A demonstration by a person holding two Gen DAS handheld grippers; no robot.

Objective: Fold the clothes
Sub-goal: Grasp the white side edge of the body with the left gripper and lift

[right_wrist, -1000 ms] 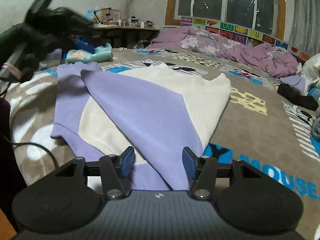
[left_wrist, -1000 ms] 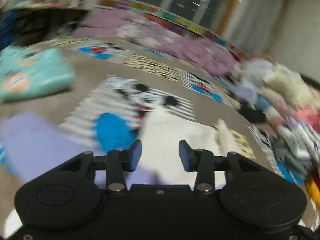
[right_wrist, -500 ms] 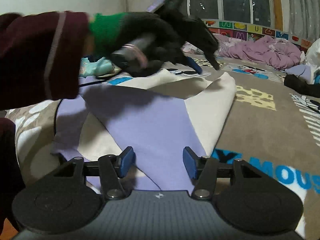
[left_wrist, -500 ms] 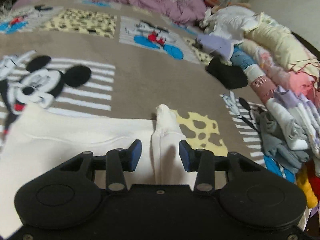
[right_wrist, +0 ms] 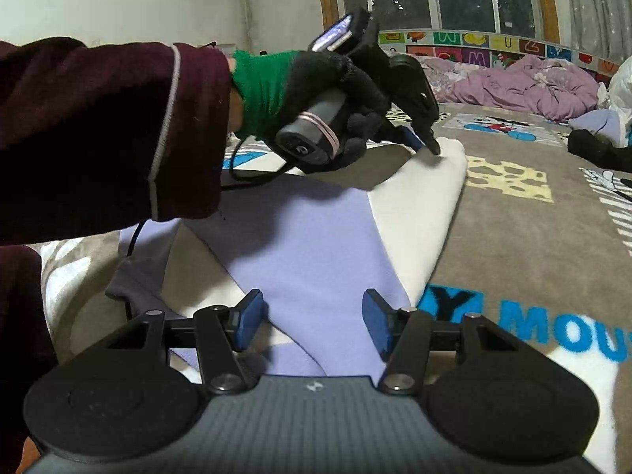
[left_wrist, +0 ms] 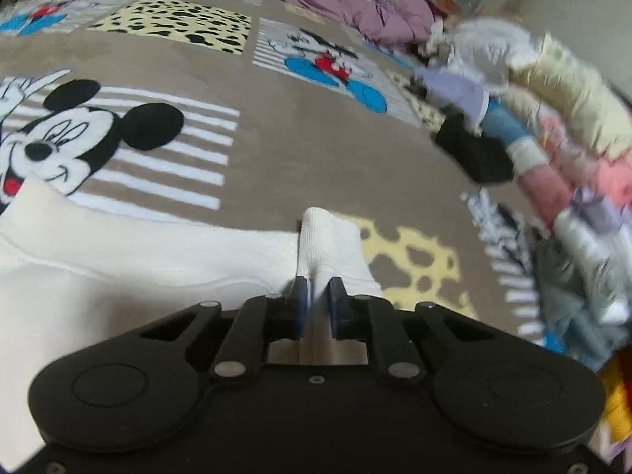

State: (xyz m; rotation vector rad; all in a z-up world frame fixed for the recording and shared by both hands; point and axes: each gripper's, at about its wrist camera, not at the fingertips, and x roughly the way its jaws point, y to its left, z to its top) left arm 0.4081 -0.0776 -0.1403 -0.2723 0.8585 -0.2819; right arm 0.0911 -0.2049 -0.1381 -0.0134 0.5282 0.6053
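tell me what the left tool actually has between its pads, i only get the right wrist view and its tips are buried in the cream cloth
observer: the left tool is closing on the ribbed cuff of the cream garment; the cuff is pinched between its pads.
operator: where does the cuff end lie
observer: it points forward from the tool and lies beside a yellow spotted patch.
operator: what's past the garment on the other side
observer: a mickey face print; the garment's far edge overlaps its chin.
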